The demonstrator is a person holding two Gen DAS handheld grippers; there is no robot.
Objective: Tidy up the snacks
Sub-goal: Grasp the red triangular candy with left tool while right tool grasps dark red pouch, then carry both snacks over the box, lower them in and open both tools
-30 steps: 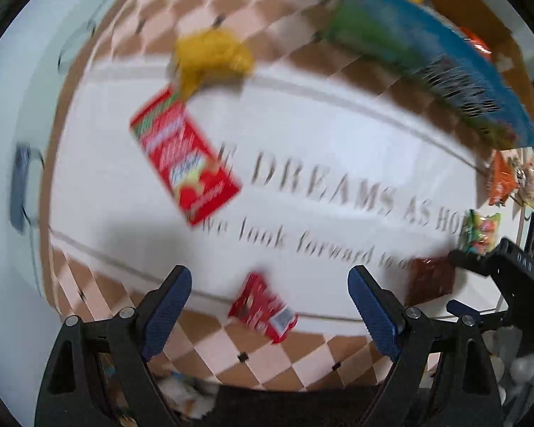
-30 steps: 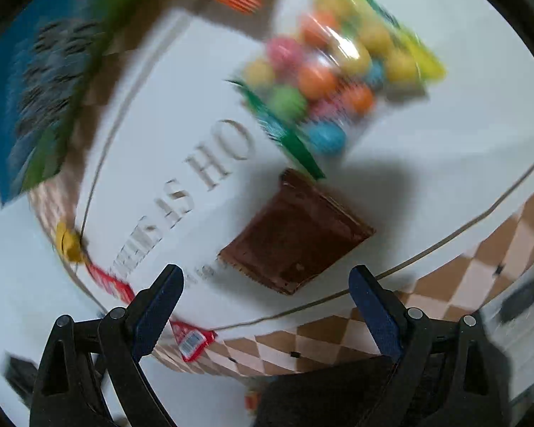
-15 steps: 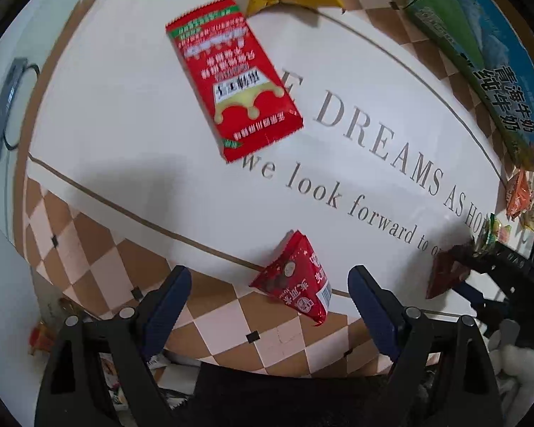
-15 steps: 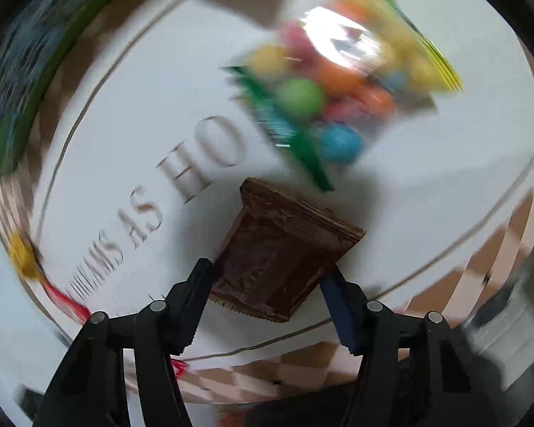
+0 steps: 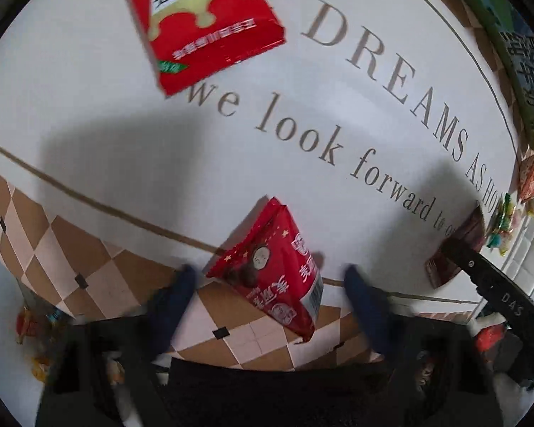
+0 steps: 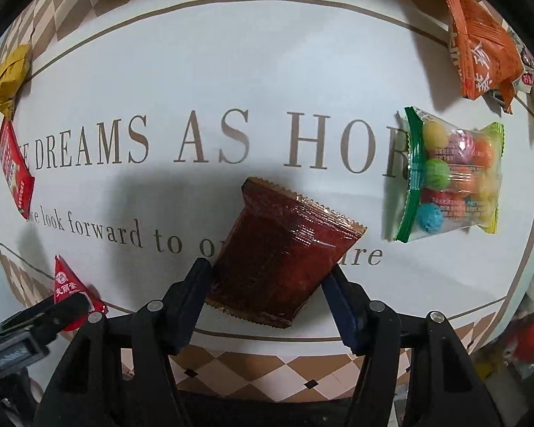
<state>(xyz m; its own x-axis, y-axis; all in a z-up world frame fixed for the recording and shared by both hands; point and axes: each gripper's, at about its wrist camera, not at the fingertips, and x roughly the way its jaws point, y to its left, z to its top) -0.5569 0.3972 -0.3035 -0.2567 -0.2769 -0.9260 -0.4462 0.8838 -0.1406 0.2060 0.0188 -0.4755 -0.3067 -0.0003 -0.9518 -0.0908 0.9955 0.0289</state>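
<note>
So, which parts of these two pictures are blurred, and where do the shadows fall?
Left wrist view: the left gripper is smeared by motion and its shadow darkens the tablecloth. Right wrist view: mostly sharp; shadow lies behind the brown packet held by the right gripper.

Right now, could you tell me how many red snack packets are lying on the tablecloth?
2 in view: a long red packet at the far left, and a small triangular red packet between the left gripper's fingers. Others may be out of frame.
</note>
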